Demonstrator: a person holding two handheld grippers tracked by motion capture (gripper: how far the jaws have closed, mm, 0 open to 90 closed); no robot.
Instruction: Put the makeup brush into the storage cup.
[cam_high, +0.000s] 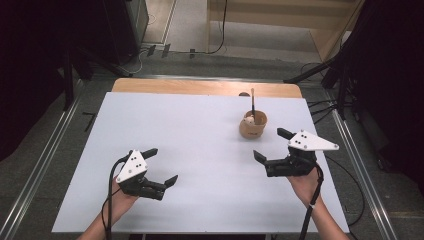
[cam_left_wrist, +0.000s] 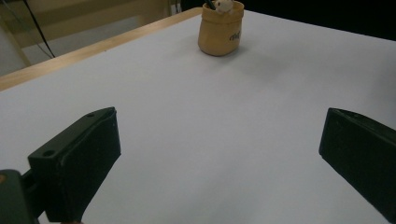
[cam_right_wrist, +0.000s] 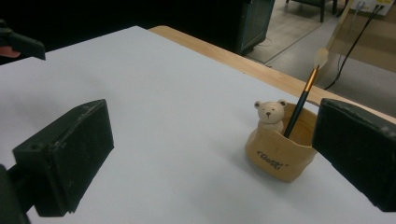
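- both grippers sit low at the near side of the white table (cam_high: 200, 150), each held from below by a hand.
- left gripper (cam_high: 162, 165) has its jaws spread wide with bare table between them; in the left gripper view (cam_left_wrist: 219, 154) nothing lies in the gap.
- right gripper (cam_high: 272, 145) also has its jaws wide apart, holding nothing; in the right gripper view (cam_right_wrist: 210, 154) the gap frames open table and the holder.
- holder (cam_high: 253, 125), a tan wooden cup with dark lettering on its side, stands upright just ahead of the right gripper and slightly to its left, near but not touching; from the left gripper it is far ahead and off to the right (cam_left_wrist: 220, 27).
- in the right gripper view the holder (cam_right_wrist: 280, 156) sits close to the right-hand jaw, partly behind it.
- bear (cam_right_wrist: 269, 114), a small pale figure, sits at the holder's rim.
- brush (cam_right_wrist: 303, 100) leans in the holder, dark handle down, pale tip up, tilted away from the bear; in the high view it stands up past the rim (cam_high: 253, 102).
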